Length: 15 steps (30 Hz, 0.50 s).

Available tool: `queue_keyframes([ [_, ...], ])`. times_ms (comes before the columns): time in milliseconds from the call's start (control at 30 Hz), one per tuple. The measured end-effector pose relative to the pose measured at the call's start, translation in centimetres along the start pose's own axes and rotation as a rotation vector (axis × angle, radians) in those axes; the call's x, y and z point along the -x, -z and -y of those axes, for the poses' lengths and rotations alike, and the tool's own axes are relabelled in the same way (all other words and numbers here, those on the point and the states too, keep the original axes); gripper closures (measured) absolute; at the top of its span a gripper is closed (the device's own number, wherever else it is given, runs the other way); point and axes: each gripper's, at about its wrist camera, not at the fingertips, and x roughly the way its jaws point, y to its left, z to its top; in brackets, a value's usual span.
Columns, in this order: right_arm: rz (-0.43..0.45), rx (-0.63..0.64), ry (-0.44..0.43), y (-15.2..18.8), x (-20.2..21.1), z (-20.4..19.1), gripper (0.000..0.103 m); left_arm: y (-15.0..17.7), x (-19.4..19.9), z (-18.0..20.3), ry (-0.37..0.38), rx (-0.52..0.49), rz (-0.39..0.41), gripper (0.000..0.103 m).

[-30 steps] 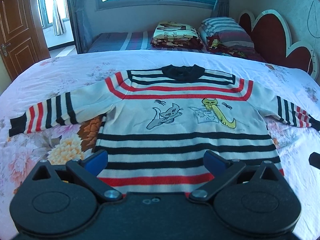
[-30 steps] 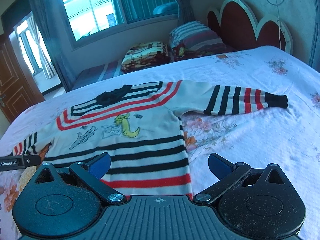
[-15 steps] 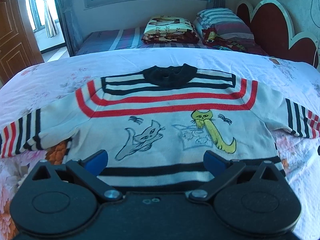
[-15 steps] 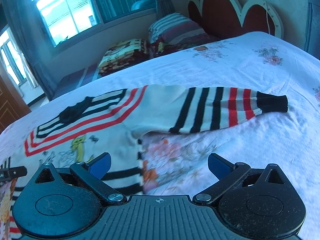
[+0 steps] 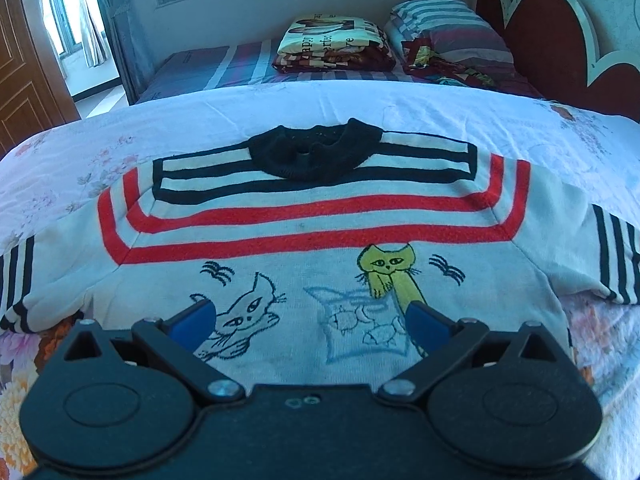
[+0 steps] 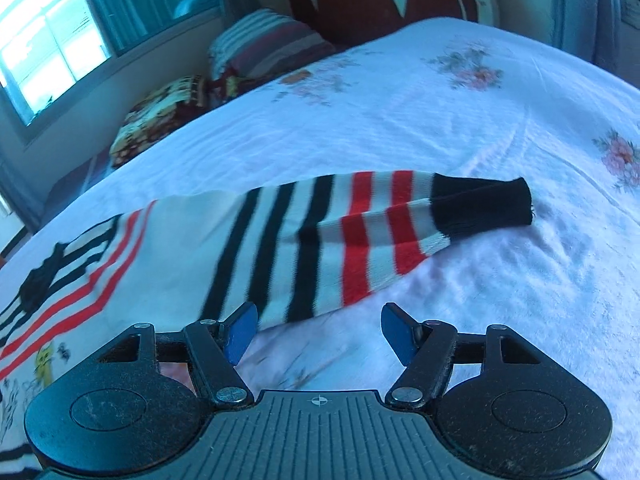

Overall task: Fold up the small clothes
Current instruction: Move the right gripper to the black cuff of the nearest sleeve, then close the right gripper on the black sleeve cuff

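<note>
Both grippers have pushed forward and down over the sweater [image 5: 320,240] since a second ago: in the left wrist view the hem stripes have slid out of the bottom of the frame and the cat drawings now sit just above the fingers, while the right wrist view has swung off the body onto the right sleeve [image 6: 320,240], which now crosses the middle of the frame with its black cuff [image 6: 482,206] at centre right. The sweater lies flat, face up, on the floral bedsheet [image 6: 460,120], collar [image 5: 316,154] towards the top of the left view. The left gripper [image 5: 308,320] hangs with its jaws wide apart and nothing between them, pitched steeply down over the chest. The right gripper [image 6: 316,330] has just been narrowing its jaws; they are still apart, empty, short of the sleeve's lower edge. To fold the sleeve well, I judge the right gripper should go lower and pinch both knit layers near the striped end, then carry it across the chest without dragging the body.
</note>
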Motion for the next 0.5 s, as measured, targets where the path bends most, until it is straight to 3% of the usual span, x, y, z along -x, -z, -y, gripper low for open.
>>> queue_keyframes([
  [233, -0.01, -0.098, 0.025, -2.0, -2.9, 3.2, 0.034, -0.6, -1.9, -0.3, -0.023, 0.01, -0.017, 0.002],
  [300, 0.003, -0.1, 0.042, -2.2, -3.2, 3.3, 0.047, -0.7, -2.1, -0.6, -0.027, 0.015, -0.022, 0.003],
  [333, 0.01, -0.095, 0.059, -2.4, -3.3, 3.3, 0.06, -0.7, -2.1, -0.8, -0.023, 0.023, -0.023, 0.003],
  [433, 0.039, -0.123, 0.077, -2.8, -3.6, 3.7, 0.081, -0.8, -2.1, -1.3, -0.005, 0.041, -0.025, 0.003],
  [500, 0.053, -0.131, 0.078, -2.9, -3.6, 4.0, 0.084, -0.9, -2.2, -1.6, 0.006, 0.055, -0.026, 0.003],
])
